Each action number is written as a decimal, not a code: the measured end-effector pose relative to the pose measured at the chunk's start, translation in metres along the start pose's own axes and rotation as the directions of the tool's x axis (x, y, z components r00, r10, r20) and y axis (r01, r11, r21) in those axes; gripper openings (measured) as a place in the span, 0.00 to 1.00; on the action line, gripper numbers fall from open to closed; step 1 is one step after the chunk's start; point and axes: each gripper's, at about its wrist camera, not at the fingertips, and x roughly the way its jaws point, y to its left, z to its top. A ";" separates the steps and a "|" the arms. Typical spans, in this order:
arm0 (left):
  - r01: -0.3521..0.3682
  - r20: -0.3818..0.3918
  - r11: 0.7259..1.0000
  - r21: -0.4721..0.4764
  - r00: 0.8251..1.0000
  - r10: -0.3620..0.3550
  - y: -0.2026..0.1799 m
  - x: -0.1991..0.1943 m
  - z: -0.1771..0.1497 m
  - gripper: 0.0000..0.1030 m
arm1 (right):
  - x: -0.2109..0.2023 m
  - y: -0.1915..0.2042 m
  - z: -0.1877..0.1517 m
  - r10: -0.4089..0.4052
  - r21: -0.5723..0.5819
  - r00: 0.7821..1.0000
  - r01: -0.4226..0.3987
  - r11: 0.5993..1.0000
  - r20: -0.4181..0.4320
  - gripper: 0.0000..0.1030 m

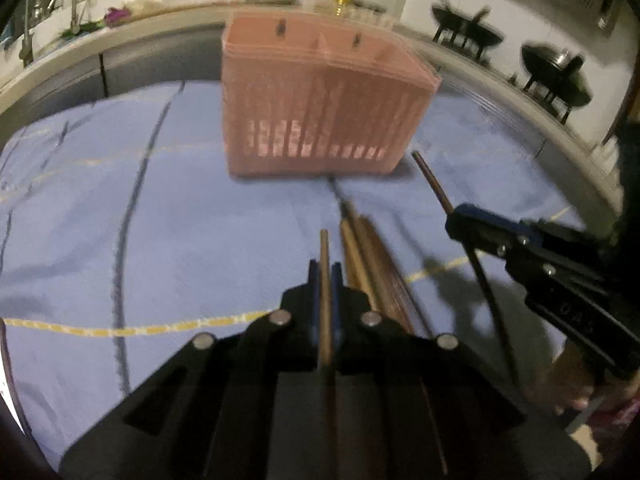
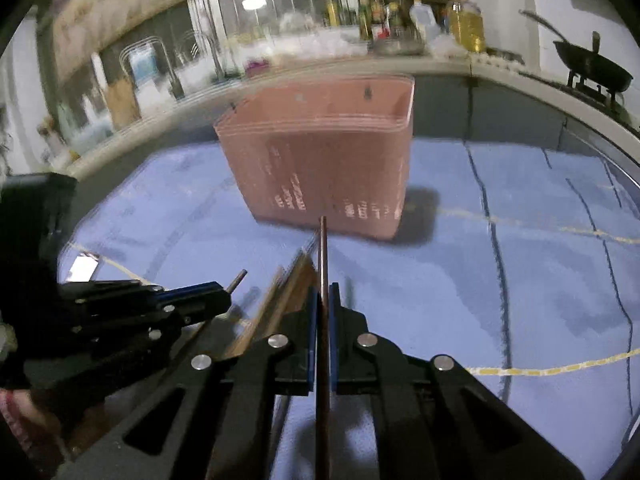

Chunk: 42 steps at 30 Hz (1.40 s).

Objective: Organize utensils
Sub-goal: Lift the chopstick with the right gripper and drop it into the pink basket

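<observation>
Left wrist view: pink slotted holder [image 1: 326, 100] upright on blue cloth [image 1: 180, 220], divider splitting it into compartments; inside too blurred to tell contents. Left gripper [image 1: 325, 276] fingers pinching light wooden chopstick [image 1: 324, 252]. Bundle of chopsticks [image 1: 368, 256] lies on cloth just beside it, short of holder. Right wrist view: right gripper [image 2: 325, 300] fingers pinching dark chopstick [image 2: 323, 248], tip toward holder [image 2: 320, 152].

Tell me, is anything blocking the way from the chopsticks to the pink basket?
Nothing visible does. Each chopstick, the left gripper's and the right gripper's, points at the pink basket across bare blue cloth. The loose chopsticks lie beside, not ahead.
</observation>
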 end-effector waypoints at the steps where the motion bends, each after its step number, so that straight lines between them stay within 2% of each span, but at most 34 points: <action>1: 0.016 0.035 1.000 0.004 0.999 -0.016 -0.001 -0.013 0.006 0.04 | -0.009 -0.001 0.003 0.023 0.010 0.999 -0.024 1.000 0.024 0.05; 5: 0.039 0.122 0.999 0.027 0.992 -0.042 -0.007 -0.050 0.027 0.04 | -0.042 -0.002 0.017 0.097 0.025 0.988 -0.101 0.995 0.123 0.05; 9: 0.071 0.222 0.996 0.060 0.972 -0.083 -0.014 -0.091 0.059 0.04 | -0.071 -0.001 0.044 0.145 0.025 0.966 -0.154 0.988 0.214 0.05; 13: 0.075 0.327 0.993 0.091 0.939 -0.102 -0.020 -0.130 0.095 0.04 | -0.096 -0.001 0.080 0.193 0.017 0.935 -0.207 0.978 0.298 0.05; 16: 0.080 0.402 0.990 0.114 0.908 -0.119 -0.023 -0.157 0.129 0.04 | -0.110 0.000 0.114 0.222 -0.006 0.913 -0.234 0.972 0.343 0.05; 21: 0.008 0.503 0.991 0.135 0.861 -0.075 -0.027 -0.178 0.189 0.04 | -0.110 0.008 0.186 0.211 -0.062 0.884 -0.204 0.977 0.418 0.05; 22: -0.001 0.508 0.991 0.133 0.859 -0.068 -0.027 -0.176 0.196 0.04 | -0.107 0.007 0.196 0.205 -0.066 0.880 -0.195 0.978 0.429 0.05; 25: -0.030 0.514 0.992 0.119 0.857 -0.035 -0.019 -0.166 0.220 0.04 | -0.084 0.003 0.227 0.191 -0.065 0.874 -0.182 0.981 0.446 0.05; 28: -0.049 0.501 0.993 0.106 0.865 -0.011 -0.008 -0.144 0.233 0.04 | -0.055 0.000 0.238 0.177 -0.063 0.882 -0.167 0.984 0.436 0.05; 32: -0.051 0.448 0.995 0.085 0.894 0.007 0.008 -0.109 0.233 0.04 | -0.016 -0.004 0.227 0.158 -0.067 0.901 -0.143 0.987 0.403 0.05; 35: -0.022 0.374 0.998 0.065 0.928 -0.004 0.017 -0.079 0.218 0.04 | 0.010 -0.009 0.207 0.161 -0.057 0.921 -0.151 0.987 0.353 0.05; 37: -0.027 0.335 0.998 0.049 0.942 0.009 0.018 -0.064 0.207 0.05 | 0.027 -0.013 0.189 0.165 -0.031 0.937 -0.164 0.986 0.308 0.06; 39: -0.043 0.290 0.998 0.037 0.957 0.030 0.017 -0.050 0.194 0.16 | 0.036 -0.017 0.177 0.181 0.011 0.947 -0.191 0.982 0.264 0.07; 41: -0.063 0.289 0.998 0.013 0.956 0.056 0.017 -0.048 0.184 0.41 | 0.037 -0.022 0.169 0.207 0.060 0.949 -0.227 0.972 0.239 0.12; 42: -0.071 0.306 0.997 -0.003 0.949 0.068 0.016 -0.052 0.177 0.42 | 0.033 -0.021 0.167 0.214 0.070 0.947 -0.237 0.969 0.241 0.15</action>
